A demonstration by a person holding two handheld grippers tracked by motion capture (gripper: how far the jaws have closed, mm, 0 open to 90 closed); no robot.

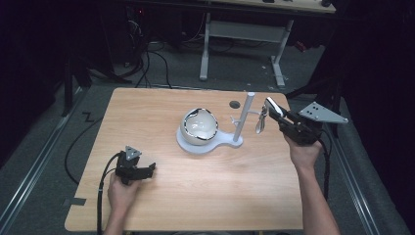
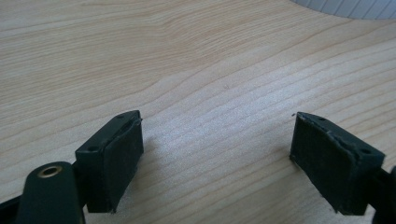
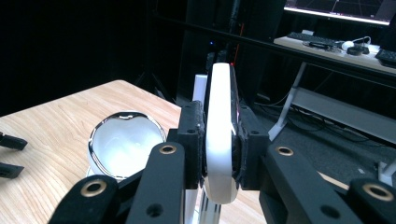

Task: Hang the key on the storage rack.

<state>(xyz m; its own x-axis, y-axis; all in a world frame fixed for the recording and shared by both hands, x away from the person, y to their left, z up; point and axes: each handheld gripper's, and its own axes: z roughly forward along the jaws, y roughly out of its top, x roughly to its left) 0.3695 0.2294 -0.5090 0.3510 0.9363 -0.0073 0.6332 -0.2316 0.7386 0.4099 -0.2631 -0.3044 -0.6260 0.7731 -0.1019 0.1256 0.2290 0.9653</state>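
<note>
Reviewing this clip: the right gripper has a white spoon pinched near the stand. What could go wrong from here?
The right gripper clamps the white spoon on its thin edges, so it might twist or slip out. The spoon hangs close to the white stand, whose thin pegs it could snag, perhaps tipping the stand. The bowl sits on the stand's base, so a knock could shift it too. The left gripper rests open, too far away to help.

Right gripper point(image 1: 275, 110) raised near the white stand's post point(image 1: 243, 119), fingers clamped on a white, dark-edged piece point(image 1: 270, 104). White bowl point(image 1: 199, 127) sits on the stand's base. Left gripper point(image 1: 152, 168) low over bare worktop point(image 1: 205, 196), well apart from stand
</note>
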